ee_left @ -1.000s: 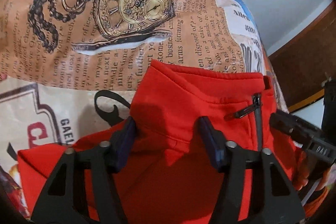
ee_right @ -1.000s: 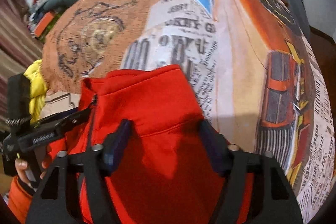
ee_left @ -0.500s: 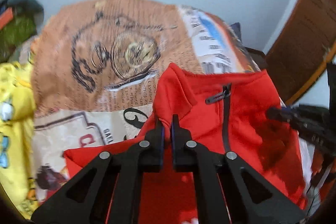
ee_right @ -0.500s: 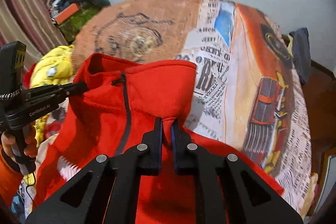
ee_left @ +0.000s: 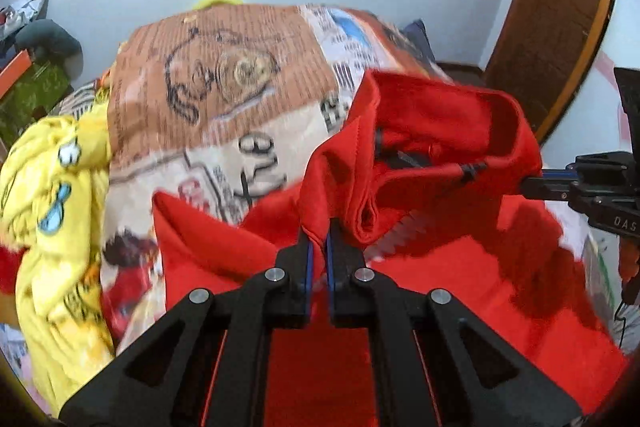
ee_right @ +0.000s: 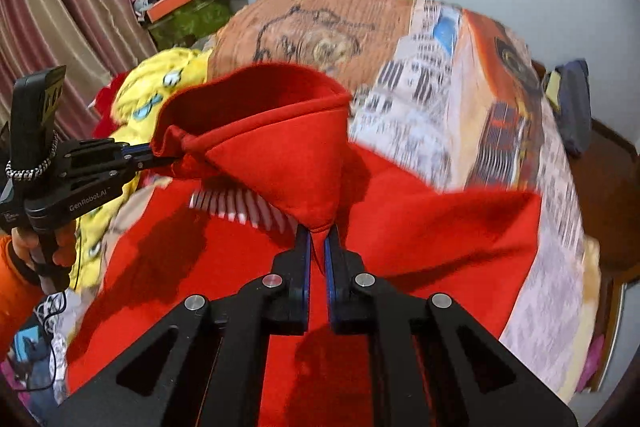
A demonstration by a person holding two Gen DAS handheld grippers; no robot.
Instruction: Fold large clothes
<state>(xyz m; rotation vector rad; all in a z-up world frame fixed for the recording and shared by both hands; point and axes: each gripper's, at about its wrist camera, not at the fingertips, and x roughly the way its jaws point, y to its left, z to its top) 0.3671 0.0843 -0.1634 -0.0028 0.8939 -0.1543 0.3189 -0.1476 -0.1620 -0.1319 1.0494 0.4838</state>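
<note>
A red zip-neck sweatshirt (ee_left: 460, 267) lies on a bed with a newspaper-print cover (ee_left: 224, 99). My left gripper (ee_left: 318, 239) is shut on the left side of its collar and holds it lifted off the bed. My right gripper (ee_right: 316, 239) is shut on the right side of the collar (ee_right: 280, 155), also lifted. The collar hangs open between the two grippers, with the black zipper (ee_left: 468, 169) across it. Each gripper shows in the other's view: the right one (ee_left: 532, 183) at the right edge, the left one (ee_right: 160, 155) at the left. The sweatshirt body (ee_right: 420, 227) drapes below.
A yellow cartoon-print garment (ee_left: 52, 211) is heaped at the bed's left side. Clutter with an orange box (ee_right: 168, 3) sits by the striped curtain (ee_right: 60, 7). A wooden door (ee_left: 560, 7) stands at the right. A dark garment (ee_right: 572, 107) lies at the bed's far right.
Both grippers went from open around the collar to shut on it, then rose and drew back, lifting the collar off the bed. More of the room and bed shows now.
</note>
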